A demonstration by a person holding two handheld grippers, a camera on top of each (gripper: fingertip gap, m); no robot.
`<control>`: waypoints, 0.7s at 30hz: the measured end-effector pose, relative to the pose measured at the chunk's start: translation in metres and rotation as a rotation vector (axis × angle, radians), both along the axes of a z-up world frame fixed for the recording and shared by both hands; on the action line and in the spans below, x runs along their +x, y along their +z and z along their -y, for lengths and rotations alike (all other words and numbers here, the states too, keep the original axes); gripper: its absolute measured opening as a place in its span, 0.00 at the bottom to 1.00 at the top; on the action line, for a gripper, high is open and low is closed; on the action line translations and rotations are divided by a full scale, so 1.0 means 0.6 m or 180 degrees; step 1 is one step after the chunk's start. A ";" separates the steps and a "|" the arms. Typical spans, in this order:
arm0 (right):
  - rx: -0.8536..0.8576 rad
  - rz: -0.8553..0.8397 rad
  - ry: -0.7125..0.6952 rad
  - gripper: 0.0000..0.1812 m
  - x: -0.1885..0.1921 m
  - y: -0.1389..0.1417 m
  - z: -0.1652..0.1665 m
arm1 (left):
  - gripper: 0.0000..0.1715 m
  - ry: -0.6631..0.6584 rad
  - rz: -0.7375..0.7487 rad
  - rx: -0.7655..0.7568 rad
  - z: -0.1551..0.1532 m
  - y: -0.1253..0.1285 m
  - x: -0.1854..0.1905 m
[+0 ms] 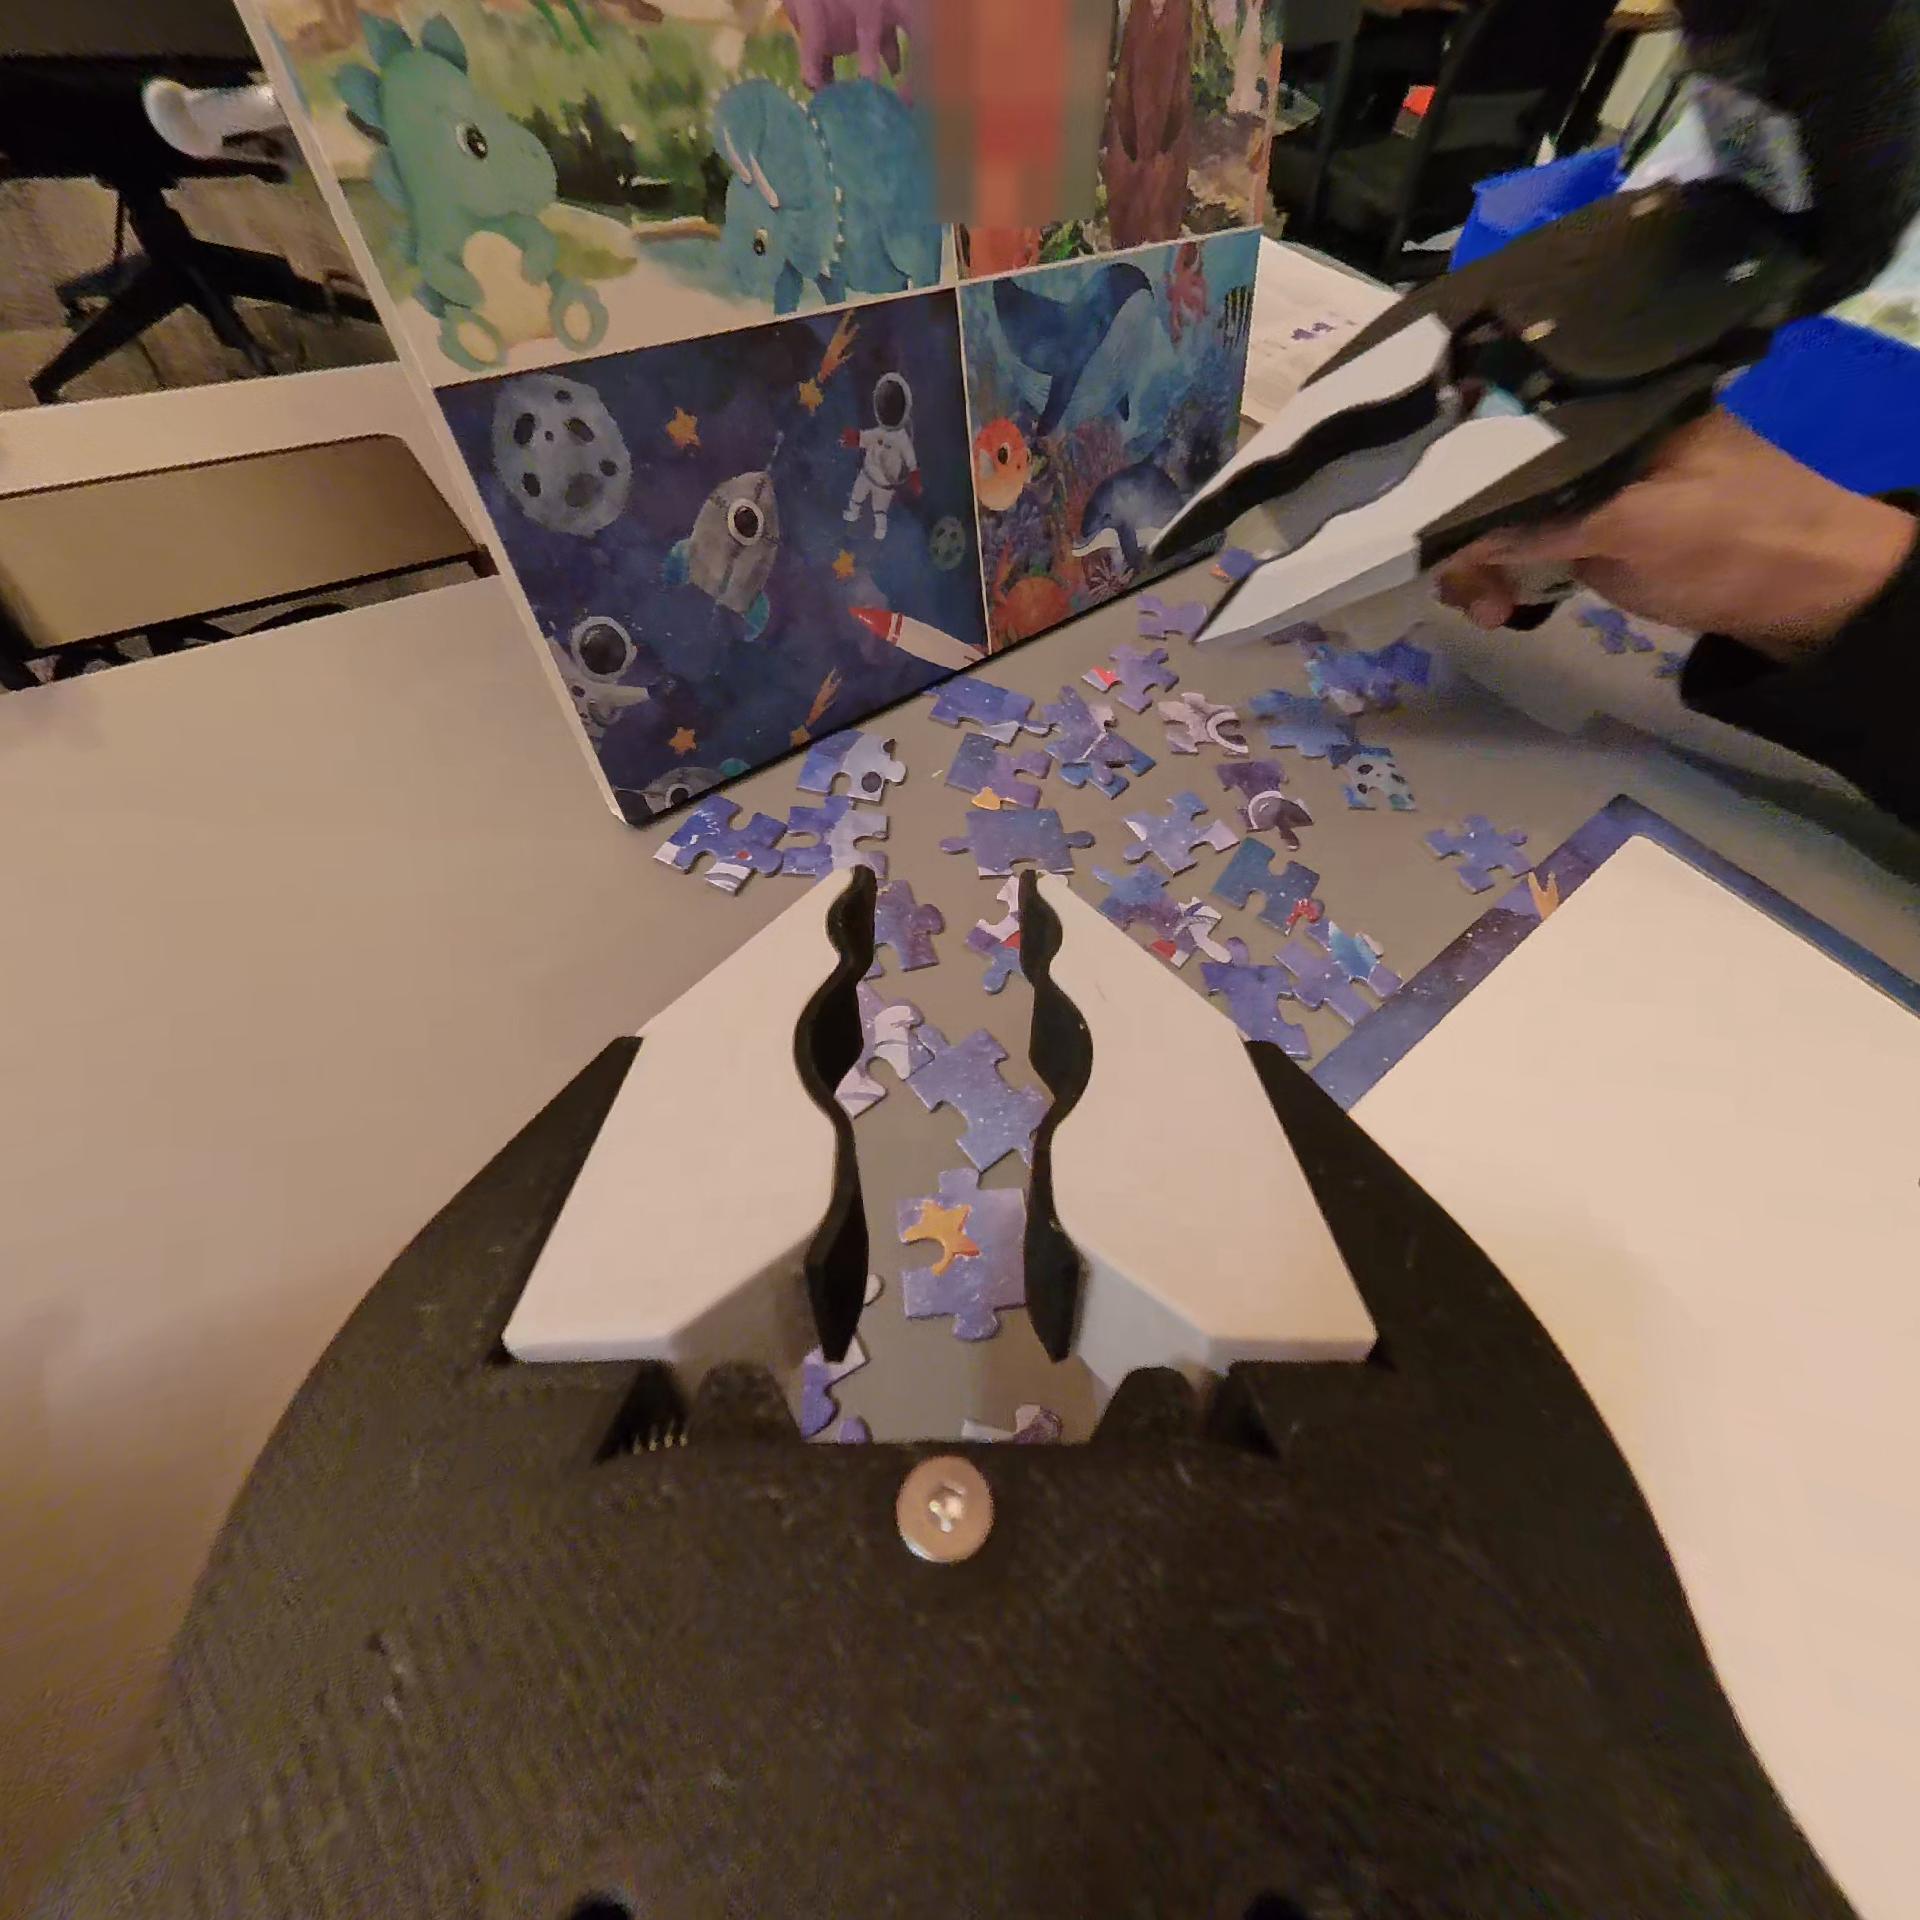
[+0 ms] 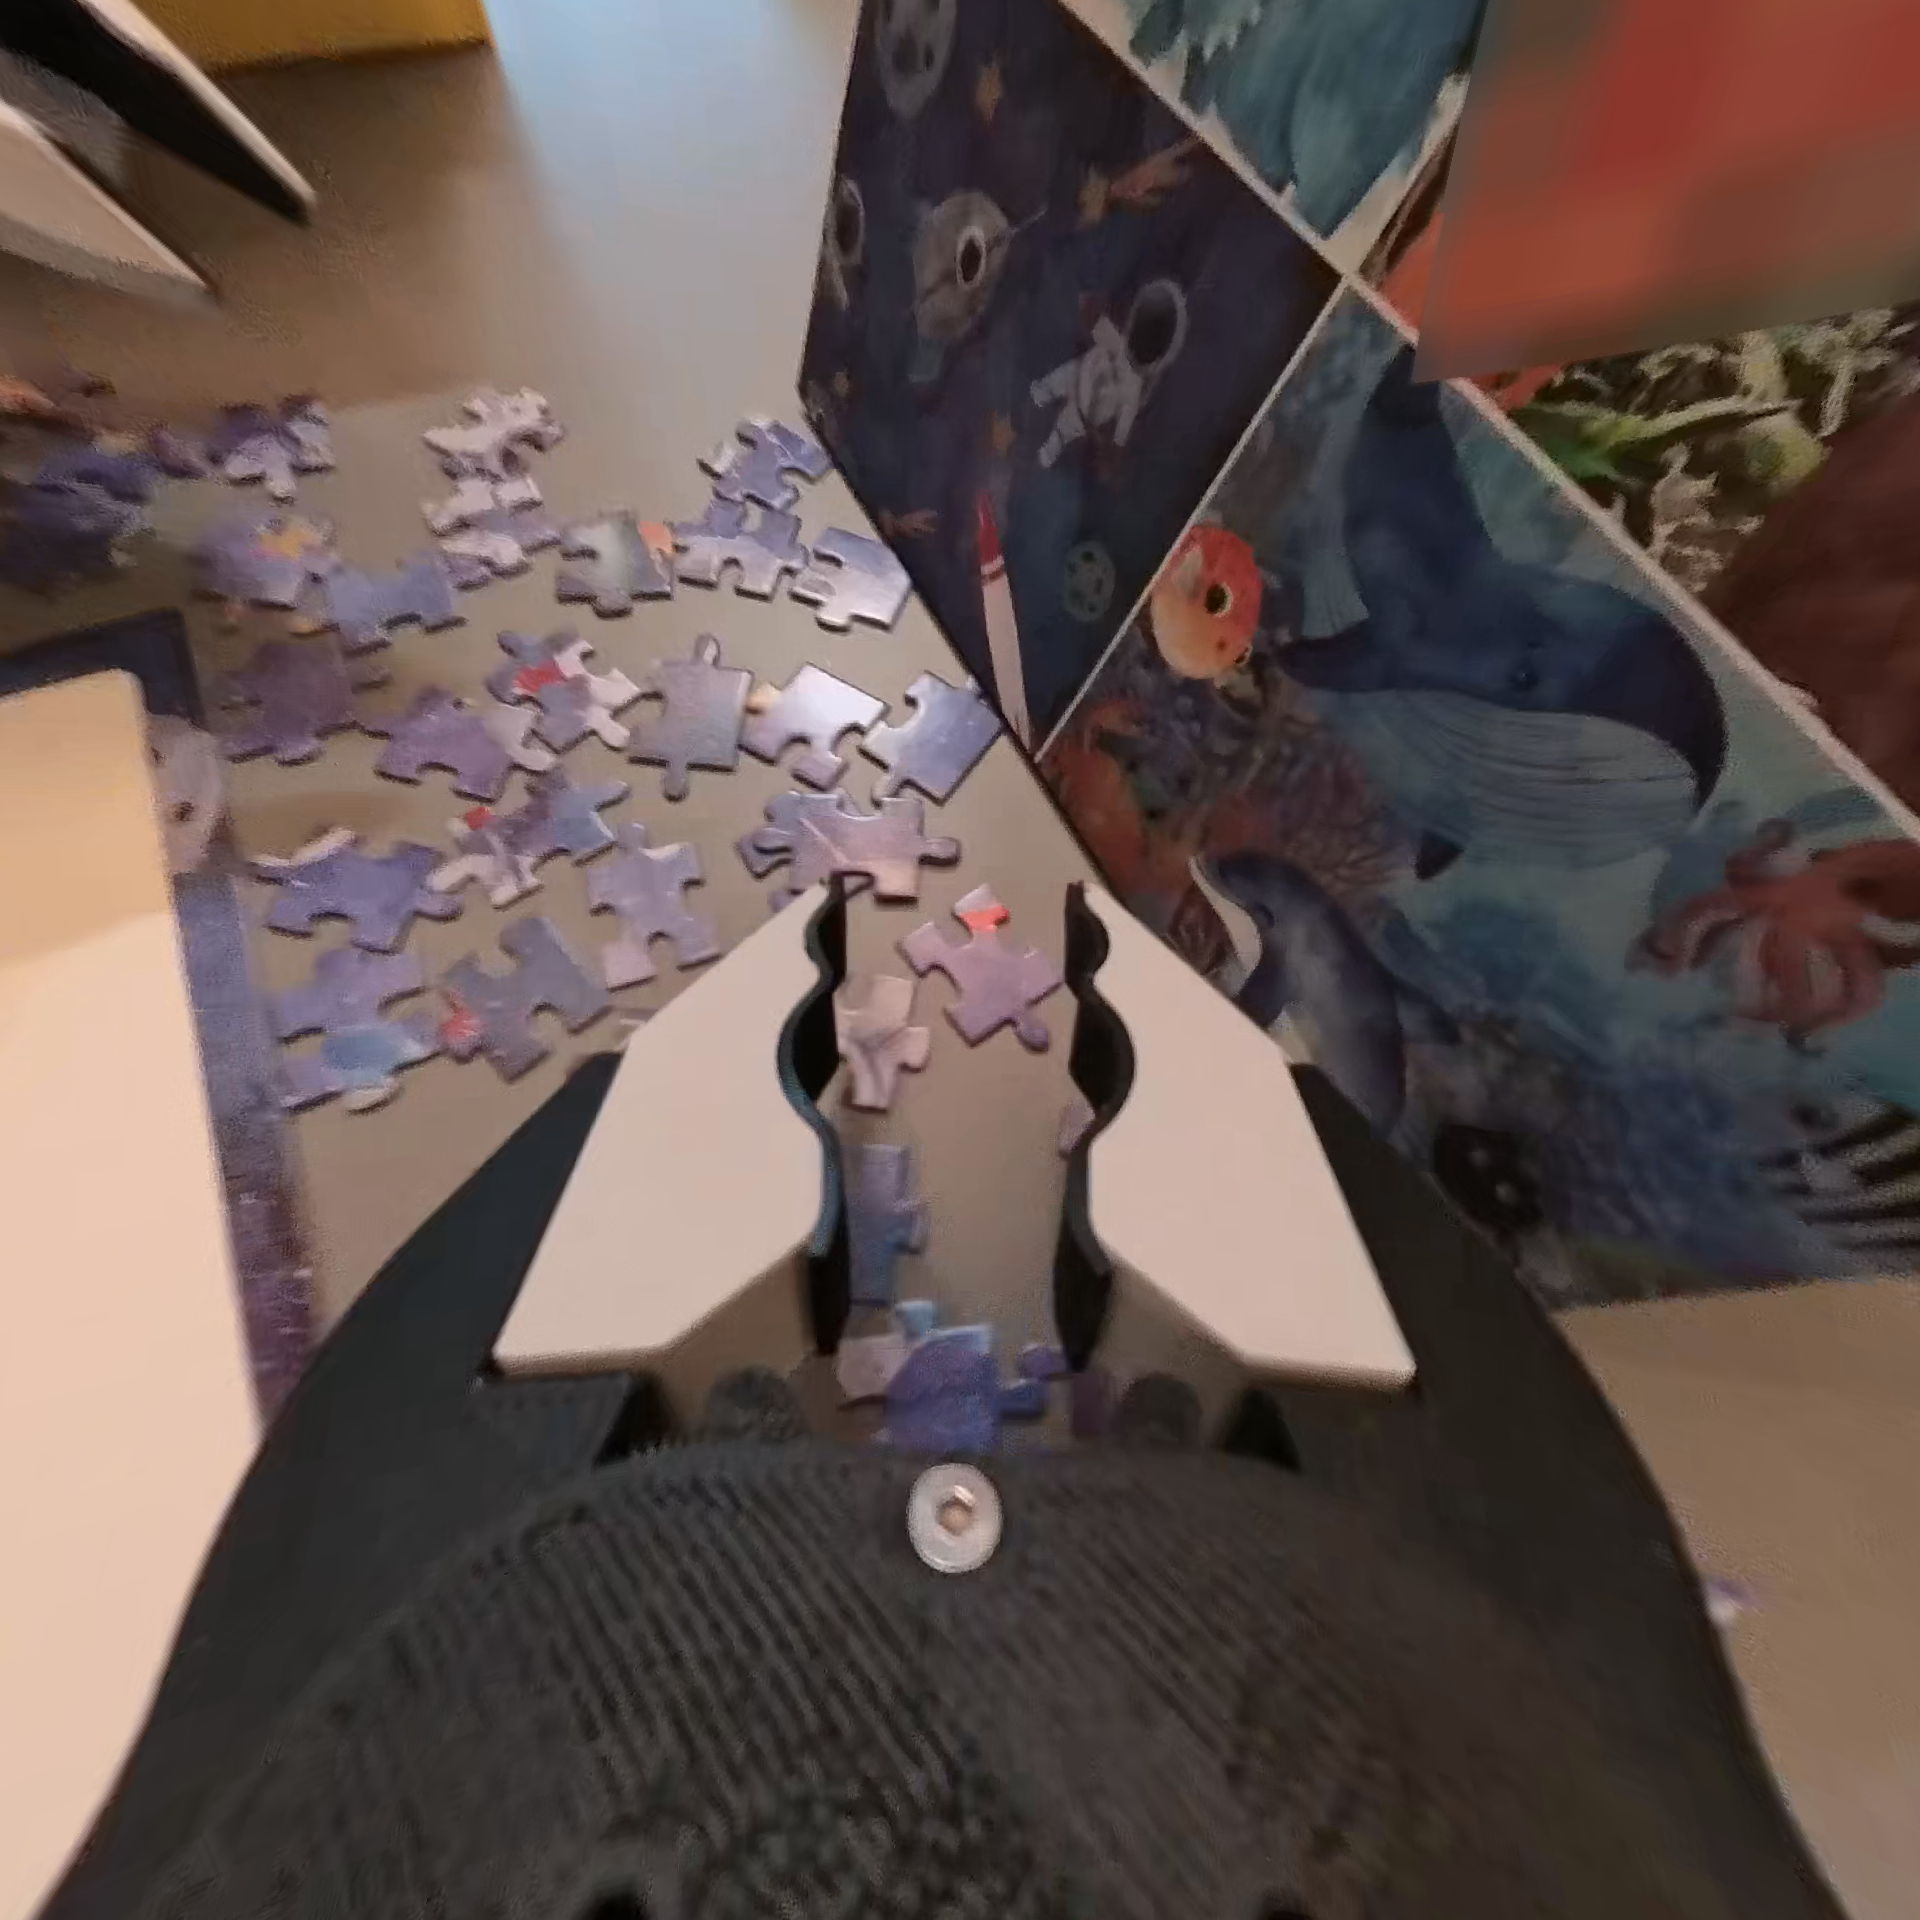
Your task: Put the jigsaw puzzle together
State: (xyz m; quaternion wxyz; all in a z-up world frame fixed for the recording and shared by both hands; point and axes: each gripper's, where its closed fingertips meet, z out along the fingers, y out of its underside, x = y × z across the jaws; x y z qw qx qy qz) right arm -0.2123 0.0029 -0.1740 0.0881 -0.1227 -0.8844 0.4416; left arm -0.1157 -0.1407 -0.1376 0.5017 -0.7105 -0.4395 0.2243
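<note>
Pale beige desk [image 1: 260, 935] under warm indoor light, grey mat [image 1: 1455, 748] across its middle, black swivel-chair base [image 1: 156, 281] on grey carpet at far left, dark chairs [image 1: 1455, 135] behind, blue bin [image 1: 1538, 197] at right.

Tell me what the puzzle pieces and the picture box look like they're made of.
Pieces: probably die-cut cardboard, thin and flat with a printed blue face that shows a slight sheen. Box: likely rigid cardboard, smooth printed panels with a pale edge showing its thickness at the corners.

Both wrist views look down closely, the right one blurred and seemingly tilted, sharing the loose pieces [image 1: 1122, 831] and propped picture board [image 2: 1351, 623].
</note>
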 end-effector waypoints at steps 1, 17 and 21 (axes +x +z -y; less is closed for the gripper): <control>0.0070 0.0016 0.0044 0.22 -0.009 -0.010 0.001 | 0.16 0.0001 -0.0009 0.0017 0.002 0.002 0.001; 0.0429 0.0212 0.0297 0.00 -0.005 -0.060 0.010 | 0.15 0.0171 -0.0020 0.0101 0.036 -0.001 0.006; 0.0215 0.0365 0.0340 0.00 0.017 -0.049 0.017 | 0.15 0.0164 -0.0007 0.0082 0.035 -0.004 0.006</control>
